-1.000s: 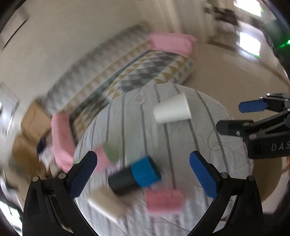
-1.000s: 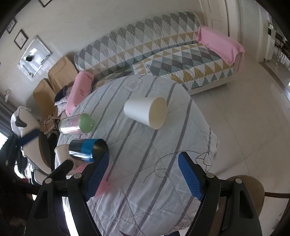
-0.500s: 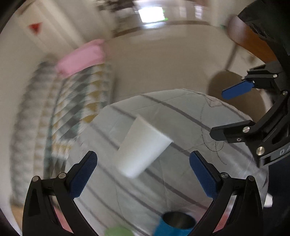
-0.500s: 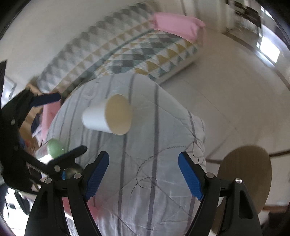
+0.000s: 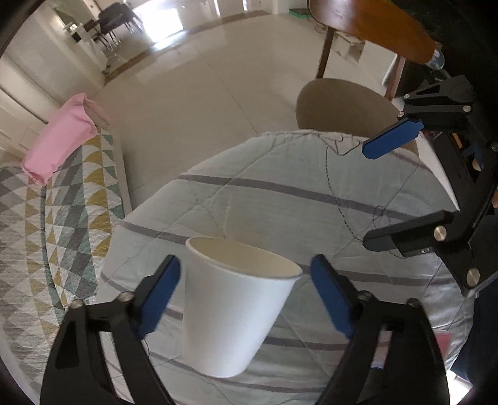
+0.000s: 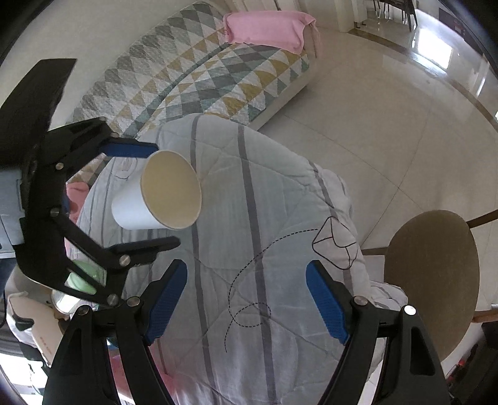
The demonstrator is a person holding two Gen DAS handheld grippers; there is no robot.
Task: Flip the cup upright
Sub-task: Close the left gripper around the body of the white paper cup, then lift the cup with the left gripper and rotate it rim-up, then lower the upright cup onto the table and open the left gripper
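A white paper cup [image 5: 233, 305] lies on its side on the striped quilt-covered table [image 5: 311, 199], its mouth facing away from my left wrist camera. My left gripper [image 5: 246, 293] is open, with one blue pad on each side of the cup and a gap on both sides. In the right wrist view the cup [image 6: 155, 199] shows its tan inside, and the left gripper [image 6: 146, 196] straddles it. My right gripper [image 6: 246, 302] is open and empty over the table, to the right of the cup; it also shows in the left wrist view [image 5: 382, 190].
A round tan stool [image 6: 429, 264] stands off the table's right edge. A patterned sofa [image 6: 202, 78] with a pink cushion [image 6: 267, 28] is behind. A green-lidded jar [image 6: 84, 277] lies at the table's left, behind the left gripper.
My left gripper swung around and closed in on the cup, which now sits between its open fingers. The right gripper turned to the right. The cup has stayed on its side.
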